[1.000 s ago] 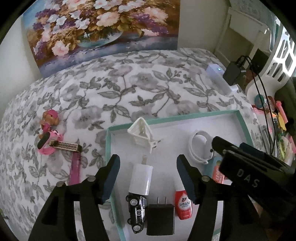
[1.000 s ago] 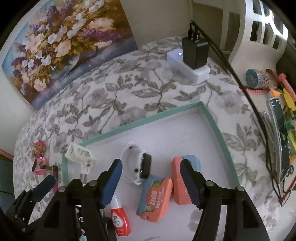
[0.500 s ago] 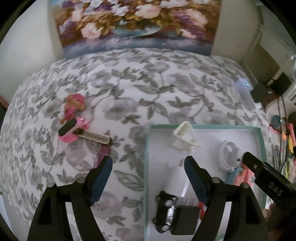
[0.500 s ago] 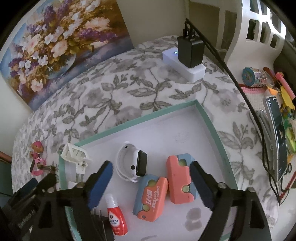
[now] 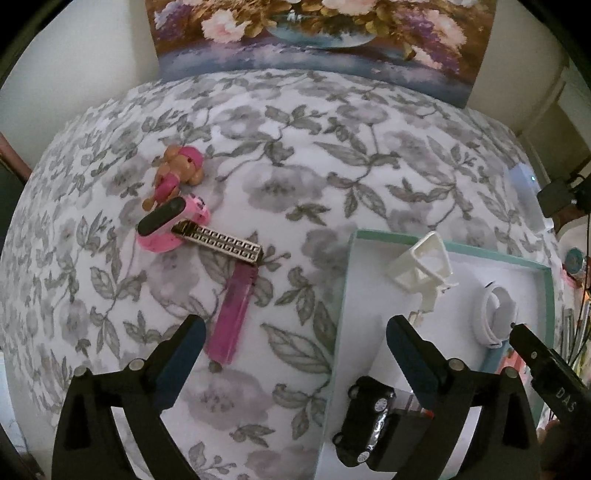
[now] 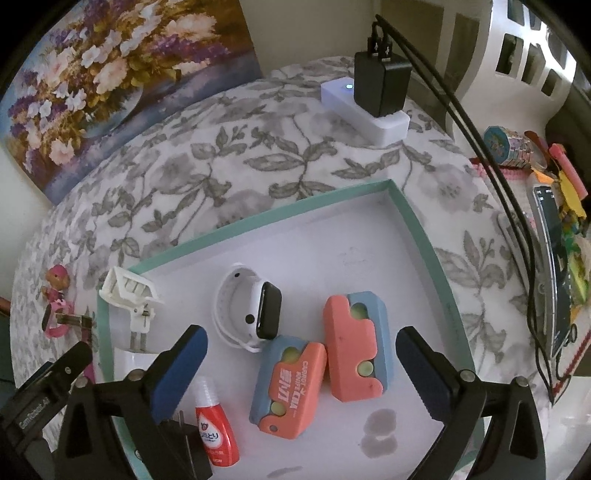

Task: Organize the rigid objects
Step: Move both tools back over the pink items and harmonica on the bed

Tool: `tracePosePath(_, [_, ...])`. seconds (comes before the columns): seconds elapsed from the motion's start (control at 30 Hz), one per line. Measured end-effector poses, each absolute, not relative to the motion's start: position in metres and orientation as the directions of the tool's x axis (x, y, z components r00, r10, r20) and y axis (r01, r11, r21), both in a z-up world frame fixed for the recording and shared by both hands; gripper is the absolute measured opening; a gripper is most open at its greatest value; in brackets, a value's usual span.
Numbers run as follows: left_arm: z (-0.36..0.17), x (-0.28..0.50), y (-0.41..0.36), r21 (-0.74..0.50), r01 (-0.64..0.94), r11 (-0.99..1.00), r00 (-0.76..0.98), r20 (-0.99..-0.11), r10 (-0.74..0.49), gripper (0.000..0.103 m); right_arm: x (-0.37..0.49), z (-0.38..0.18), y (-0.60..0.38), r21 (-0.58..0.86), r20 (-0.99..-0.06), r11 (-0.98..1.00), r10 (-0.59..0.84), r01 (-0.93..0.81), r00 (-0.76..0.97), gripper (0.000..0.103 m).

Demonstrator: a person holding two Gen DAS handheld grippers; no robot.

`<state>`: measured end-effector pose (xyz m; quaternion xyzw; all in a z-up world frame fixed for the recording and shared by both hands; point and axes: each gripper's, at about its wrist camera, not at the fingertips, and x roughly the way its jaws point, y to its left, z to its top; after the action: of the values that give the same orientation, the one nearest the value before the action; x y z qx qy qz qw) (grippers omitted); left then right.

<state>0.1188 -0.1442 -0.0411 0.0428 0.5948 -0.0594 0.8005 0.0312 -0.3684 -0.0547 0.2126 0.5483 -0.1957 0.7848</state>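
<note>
My left gripper [image 5: 295, 332] hangs over the flowered cloth at the left rim of the teal tray [image 5: 341, 295], jaws opening with nothing between them. A pink bar [image 5: 231, 317], a gold patterned bar [image 5: 221, 240], a pink band [image 5: 166, 221] and a toy dog [image 5: 181, 166] lie on the cloth. My right gripper [image 6: 299, 343] hovers above two coral-and-blue boxes [image 6: 354, 343] in the tray, jaws opening and empty. Also in the tray are a white watch [image 6: 255, 310], a red bottle [image 6: 216, 432], a white clip [image 6: 127, 291] and a black toy car [image 5: 365, 417].
A white power strip [image 6: 365, 107] with a black adapter [image 6: 382, 81] sits behind the tray, and its cables [image 6: 480, 147] run down the right side. Colourful clutter [image 6: 554, 206] crowds the right edge. A flower painting [image 5: 314, 33] leans against the back wall.
The left gripper slid left from above the white charger in the tray to the tray's rim, rolling and spreading its jaws. The right gripper stayed in place while its jaws widened.
</note>
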Motion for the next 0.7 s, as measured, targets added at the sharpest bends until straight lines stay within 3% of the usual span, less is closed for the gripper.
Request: tracePosePath(0.7, [-0.039,0.137,-0.093,-0.057,0.055,0.997,0.262,-0.963,-0.070,0.098,0.044,-0.046,-0.343,0.078,-0.934,0.877,-0.102,0.474,0.343,0.103])
